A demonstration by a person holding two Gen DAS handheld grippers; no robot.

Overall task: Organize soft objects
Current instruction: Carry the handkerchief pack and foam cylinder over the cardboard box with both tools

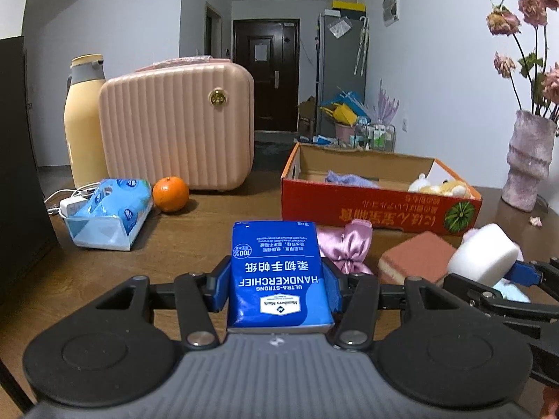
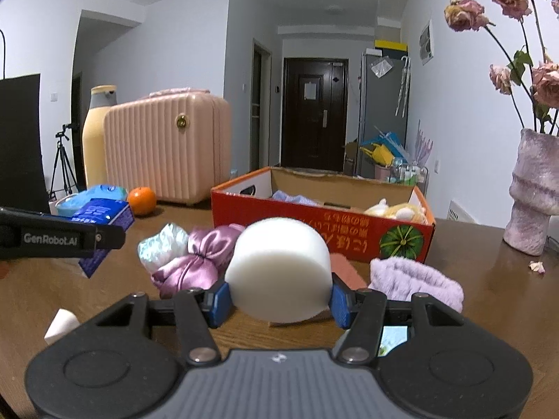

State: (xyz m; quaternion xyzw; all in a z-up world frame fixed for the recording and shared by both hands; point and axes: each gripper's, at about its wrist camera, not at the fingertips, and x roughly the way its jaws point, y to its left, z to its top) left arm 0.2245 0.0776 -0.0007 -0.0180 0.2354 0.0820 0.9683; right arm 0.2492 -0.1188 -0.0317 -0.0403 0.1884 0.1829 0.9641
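My left gripper (image 1: 277, 284) is shut on a blue handkerchief pack (image 1: 276, 272) and holds it above the table. My right gripper (image 2: 279, 295) is shut on a white round sponge (image 2: 279, 267); it shows at the right of the left wrist view (image 1: 484, 253). The red cardboard box (image 1: 377, 206) stands behind, holding a lilac cloth (image 1: 346, 178) and a plush toy (image 1: 440, 185). A pink satin bow (image 1: 347, 248), a terracotta sponge (image 1: 415, 256), a purple fluffy cloth (image 2: 415, 281) and a pale blue bundle (image 2: 162, 246) lie in front of the box (image 2: 314, 220).
A pink case (image 1: 178, 129), a yellow flask (image 1: 82, 118), a tissue pack (image 1: 108, 216) and an orange (image 1: 170, 193) stand at the left. A vase with dried roses (image 2: 532, 188) stands at the right. A small white block (image 2: 61, 324) lies near the front left.
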